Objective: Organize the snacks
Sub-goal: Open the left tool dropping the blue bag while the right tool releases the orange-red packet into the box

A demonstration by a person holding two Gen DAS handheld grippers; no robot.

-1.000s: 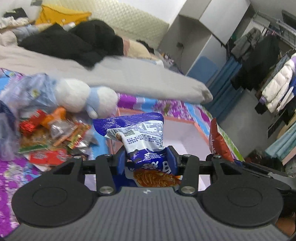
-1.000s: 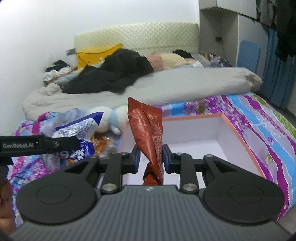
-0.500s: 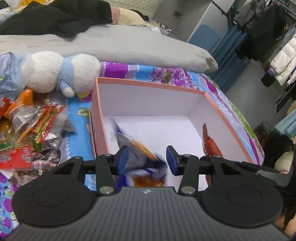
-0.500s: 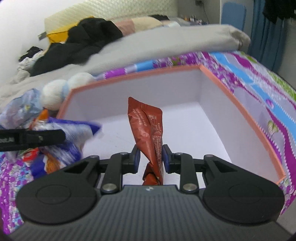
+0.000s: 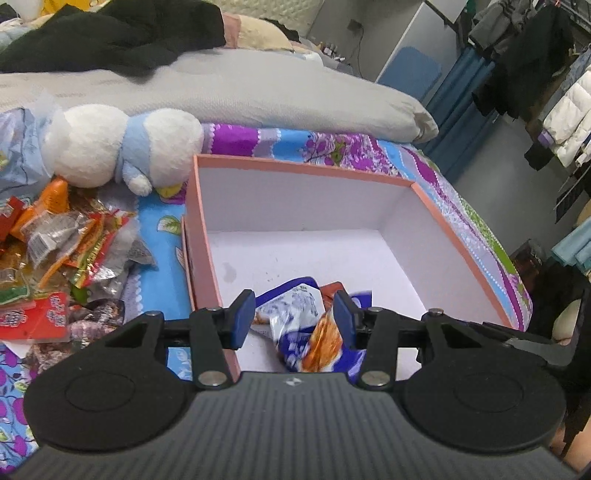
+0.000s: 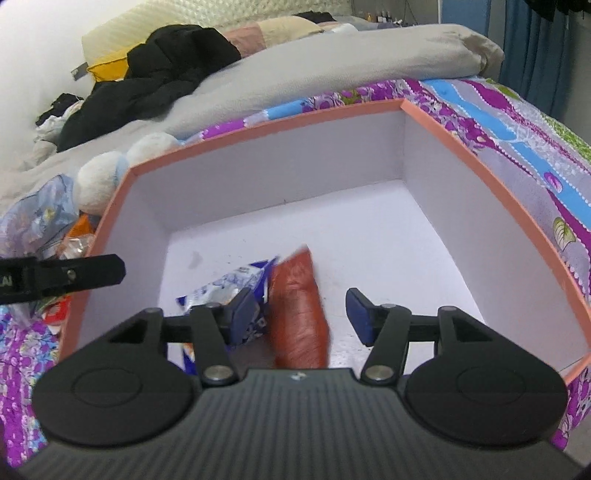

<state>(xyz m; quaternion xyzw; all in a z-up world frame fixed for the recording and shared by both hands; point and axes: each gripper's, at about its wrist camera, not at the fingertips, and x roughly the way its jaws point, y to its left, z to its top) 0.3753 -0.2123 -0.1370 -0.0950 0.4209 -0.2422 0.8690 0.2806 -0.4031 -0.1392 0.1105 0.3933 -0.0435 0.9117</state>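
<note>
A pink-rimmed box with a white inside (image 5: 295, 170) (image 6: 258, 129) lies on the flowered bedspread. A blue-and-white snack bag (image 5: 295, 317) (image 6: 225, 291) lies on its floor near the front wall. A red-brown snack bag (image 6: 299, 317) lies beside it, blurred; a corner shows in the left wrist view (image 5: 334, 288). My left gripper (image 5: 293, 319) is open and empty above the blue bag. My right gripper (image 6: 303, 314) is open and empty above the red-brown bag. A pile of loose snack packets (image 5: 55, 240) lies left of the box.
A white and blue plush toy (image 5: 122, 147) (image 6: 110, 177) lies by the box's far left corner. A grey duvet (image 5: 258, 85) and black clothes (image 5: 122, 33) lie behind. A clear plastic bag (image 6: 33, 218) sits at the left. Clothes hang at the right (image 5: 554, 74).
Both grippers moved down over the box and opened. The blue bag fell from the left gripper into the box, then the red-brown bag fell from the right.
</note>
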